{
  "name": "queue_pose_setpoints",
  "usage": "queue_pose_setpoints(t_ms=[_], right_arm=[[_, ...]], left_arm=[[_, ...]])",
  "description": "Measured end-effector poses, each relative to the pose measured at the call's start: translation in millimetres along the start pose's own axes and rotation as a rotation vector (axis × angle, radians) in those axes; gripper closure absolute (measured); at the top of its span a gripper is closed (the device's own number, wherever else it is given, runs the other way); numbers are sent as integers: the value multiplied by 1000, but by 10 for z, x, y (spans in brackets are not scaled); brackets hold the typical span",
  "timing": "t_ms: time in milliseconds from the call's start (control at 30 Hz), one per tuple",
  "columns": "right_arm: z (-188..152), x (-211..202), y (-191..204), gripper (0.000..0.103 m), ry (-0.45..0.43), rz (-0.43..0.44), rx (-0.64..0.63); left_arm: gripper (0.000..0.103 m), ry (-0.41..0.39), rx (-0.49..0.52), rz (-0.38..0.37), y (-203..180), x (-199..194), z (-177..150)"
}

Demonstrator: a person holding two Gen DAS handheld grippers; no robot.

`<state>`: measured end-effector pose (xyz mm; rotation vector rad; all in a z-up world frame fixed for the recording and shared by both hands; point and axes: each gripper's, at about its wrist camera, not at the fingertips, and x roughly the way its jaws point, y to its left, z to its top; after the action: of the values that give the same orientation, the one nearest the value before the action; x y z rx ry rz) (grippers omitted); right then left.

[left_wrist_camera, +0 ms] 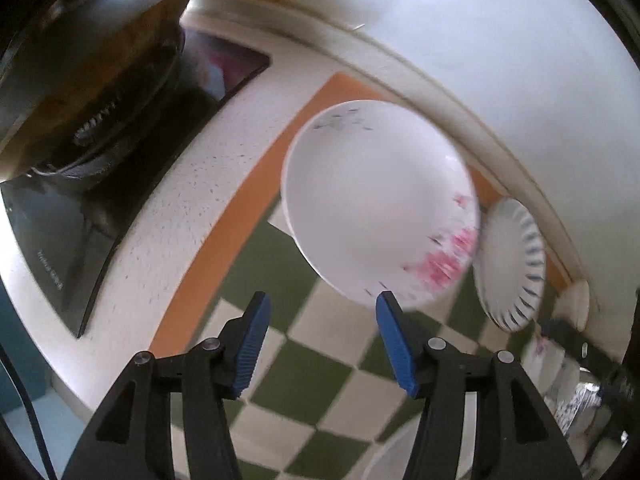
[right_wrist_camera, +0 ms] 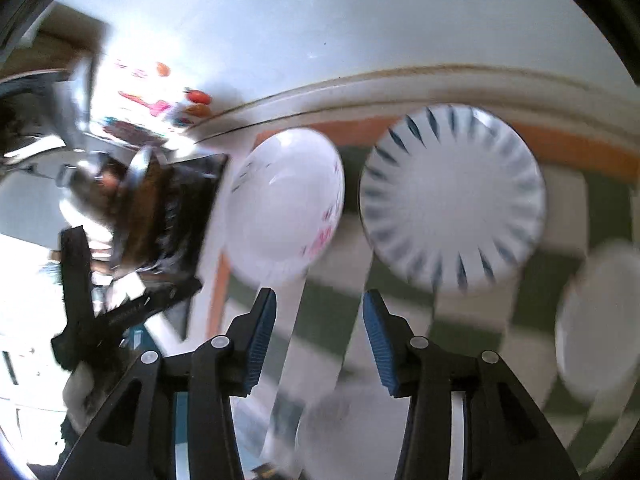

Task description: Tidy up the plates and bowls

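Basically, status per item at this moment, w/ likely reasons:

Left gripper (left_wrist_camera: 322,308): jaws apart, nothing between the blue pads. Points steeply down over the mat, its right tip just overlapping the near rim of the pink-flower plate in the picture; contact can't be confirmed due to blur.

Right gripper (right_wrist_camera: 320,306): jaws apart too, empty. Aimed at the gap between the two plates, so it isn't committed to either yet.

Pink-flower plate (left_wrist_camera: 378,204): lies flat on the checkered mat (left_wrist_camera: 272,256), toward the stove side, right way up. Prob. set near the back so the front of the mat stays free for sorting.

Blue-striped plate (right_wrist_camera: 452,196): flat on the same mat, just beside the flower plate, near the back wall (left_wrist_camera: 460,28). Edges look close or touching in the left view; a thin gap shows in the right view. Not stacked.

Other white dish (right_wrist_camera: 596,316): blurred, at the right edge of the right view; plate or bowl, can't tell.

Wok (left_wrist_camera: 92,40): sits on the black stove (left_wrist_camera: 56,240), well apart from the plates, off the mat; not part of the sorting.

Mat: green/white checks w/ orange border, seems to serve as the work zone on the counter (left_wrist_camera: 160,184).

Progress (judgement): early to mid; dishes side by side, no pile formed.

Risk: thin rims are hard to pinch flat, so a plate may slide on the mat.
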<state>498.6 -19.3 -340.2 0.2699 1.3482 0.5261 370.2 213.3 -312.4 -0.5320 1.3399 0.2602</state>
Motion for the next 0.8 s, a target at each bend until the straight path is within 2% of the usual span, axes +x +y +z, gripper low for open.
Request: queue_pose_setpoints(t_ms=[67, 200, 233, 267, 300, 433, 500, 533, 600, 800], right_arm=[[341, 305, 63, 55, 24, -38, -32], [828, 864, 125, 64, 78, -127, -85], [920, 959, 127, 68, 87, -143, -88], [1007, 1059, 131, 76, 92, -159, -90], [1088, 1147, 137, 79, 91, -174, -95], [1277, 1387, 104, 81, 119, -183, -87], [1327, 1478, 60, 83, 141, -193, -72], [1345, 1512, 42, 88, 154, -164, -56], [1343, 1533, 18, 88, 154, -145, -50], [1287, 1481, 48, 89, 140, -161, -75]], left_arm=[[50, 38, -13, -16, 92, 222, 149], [53, 74, -19, -33, 196, 536, 365], [56, 78, -20, -37, 211, 583, 400], [65, 82, -17, -39, 221, 629, 434], [71, 95, -12, -45, 232, 699, 482], [72, 118, 1, -65, 244, 850, 598], [78, 120, 10, -80, 235, 891, 638], [81, 116, 19, -85, 223, 896, 649], [81, 111, 32, -79, 202, 907, 668], [81, 117, 48, -77, 170, 890, 619]])
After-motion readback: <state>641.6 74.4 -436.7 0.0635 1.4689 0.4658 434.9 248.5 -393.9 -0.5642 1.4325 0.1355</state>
